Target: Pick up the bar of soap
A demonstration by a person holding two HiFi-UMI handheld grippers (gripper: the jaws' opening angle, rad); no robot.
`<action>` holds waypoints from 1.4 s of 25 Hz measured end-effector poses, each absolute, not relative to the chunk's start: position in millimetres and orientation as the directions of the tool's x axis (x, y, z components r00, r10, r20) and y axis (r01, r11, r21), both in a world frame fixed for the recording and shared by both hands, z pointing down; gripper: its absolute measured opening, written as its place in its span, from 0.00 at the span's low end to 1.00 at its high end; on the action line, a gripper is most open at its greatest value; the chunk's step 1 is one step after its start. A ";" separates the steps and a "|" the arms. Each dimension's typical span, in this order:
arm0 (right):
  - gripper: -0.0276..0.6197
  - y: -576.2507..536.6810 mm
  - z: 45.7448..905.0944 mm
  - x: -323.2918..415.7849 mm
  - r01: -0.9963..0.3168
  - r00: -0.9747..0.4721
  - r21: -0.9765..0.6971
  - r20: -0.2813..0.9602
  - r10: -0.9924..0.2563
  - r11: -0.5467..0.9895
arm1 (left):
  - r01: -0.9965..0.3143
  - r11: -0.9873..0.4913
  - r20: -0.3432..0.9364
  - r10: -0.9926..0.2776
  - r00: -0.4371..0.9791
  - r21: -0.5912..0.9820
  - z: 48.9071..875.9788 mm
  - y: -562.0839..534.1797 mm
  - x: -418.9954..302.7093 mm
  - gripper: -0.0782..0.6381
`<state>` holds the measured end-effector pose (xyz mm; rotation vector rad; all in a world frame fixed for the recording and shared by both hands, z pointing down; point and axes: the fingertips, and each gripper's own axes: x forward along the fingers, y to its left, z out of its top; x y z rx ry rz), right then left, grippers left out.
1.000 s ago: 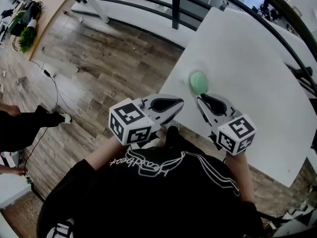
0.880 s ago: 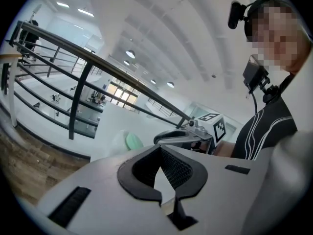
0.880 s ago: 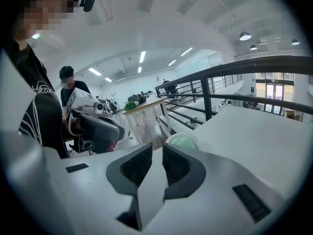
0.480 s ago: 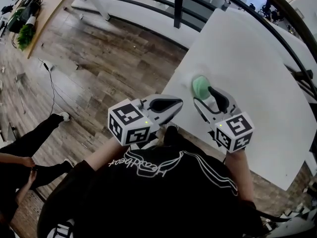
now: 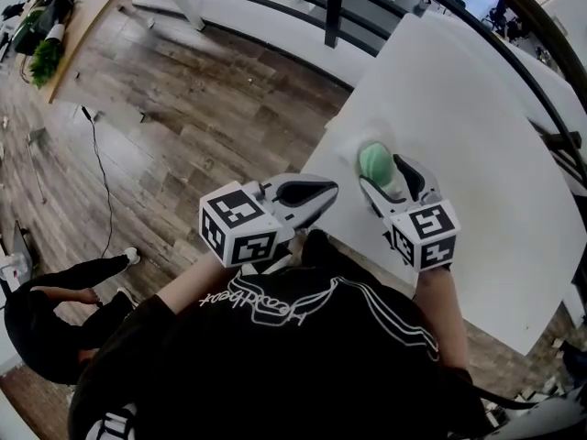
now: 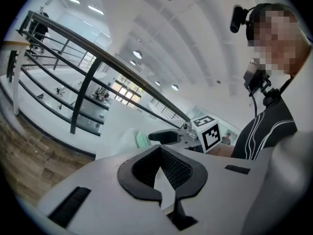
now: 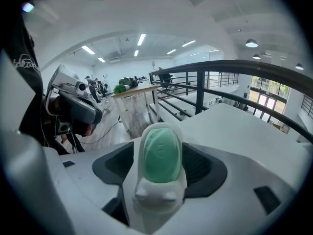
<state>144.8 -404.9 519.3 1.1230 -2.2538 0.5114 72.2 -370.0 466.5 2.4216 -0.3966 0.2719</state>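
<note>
Green bar of soap point(image 7: 161, 153) lies in a white soap dish point(image 7: 152, 195) directly between the jaws of the right gripper point(image 5: 383, 174), on the white desk point(image 5: 459, 126).

Right gripper: the jaws have just been opening and now stand wide apart, 1 on each side of the dish, with the soap between them. Neither pad appears to press on anything, so nothing is held.

Left gripper point(image 5: 323, 191): jaws together and empty, held off to the left of the right gripper near the desk's edge, taking no part.

Step in hand, as judged: the right gripper is placed around the target and the grasp itself is not yet made.

The next move calls for care over height. The dish's raised rim stands beside the lower part of the bar, so the pads should meet the bar's sides above that rim, close evenly and then lift straight up. Closing low would likely catch the dish instead. The bar's rounded sides may also let it slip under a light grip.
</note>
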 end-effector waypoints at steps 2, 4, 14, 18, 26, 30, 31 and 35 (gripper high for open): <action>0.43 -405.5 523.6 143.3 -0.807 -0.489 -0.087 0.651 -0.580 0.584 | -0.352 -0.732 0.292 -0.215 0.932 0.584 467.3 -371.2 72.2 0.12; 0.43 -406.7 527.2 142.7 -0.804 -0.481 -0.079 0.670 -0.566 0.589 | -0.353 -0.728 0.290 -0.219 0.932 0.587 466.8 -372.6 71.9 0.12; 0.43 -412.4 539.9 145.3 -0.810 -0.448 -0.057 0.701 -0.554 0.584 | -0.368 -0.716 0.293 -0.234 0.927 0.593 471.7 -376.5 69.4 0.12; 0.43 -412.9 540.3 148.9 -0.818 -0.428 -0.039 0.708 -0.562 0.573 | -0.372 -0.713 0.295 -0.237 0.926 0.594 473.4 -374.5 67.9 0.12; 0.43 -417.4 544.6 148.6 -0.818 -0.407 -0.003 0.710 -0.575 0.575 | -0.380 -0.699 0.306 -0.237 0.922 0.606 481.6 -372.8 68.5 0.12; 0.43 -418.3 546.6 150.5 -0.820 -0.409 -0.008 0.708 -0.576 0.573 | -0.382 -0.692 0.318 -0.226 0.921 0.613 487.6 -368.7 73.7 0.12; 0.43 -417.8 546.3 150.5 -0.821 -0.410 -0.010 0.705 -0.578 0.571 | -0.382 -0.693 0.321 -0.224 0.920 0.611 488.4 -367.4 74.8 0.12; 0.43 -417.2 543.8 150.0 -0.827 -0.416 -0.023 0.697 -0.584 0.562 | -0.379 -0.696 0.326 -0.216 0.920 0.609 488.3 -364.9 77.9 0.12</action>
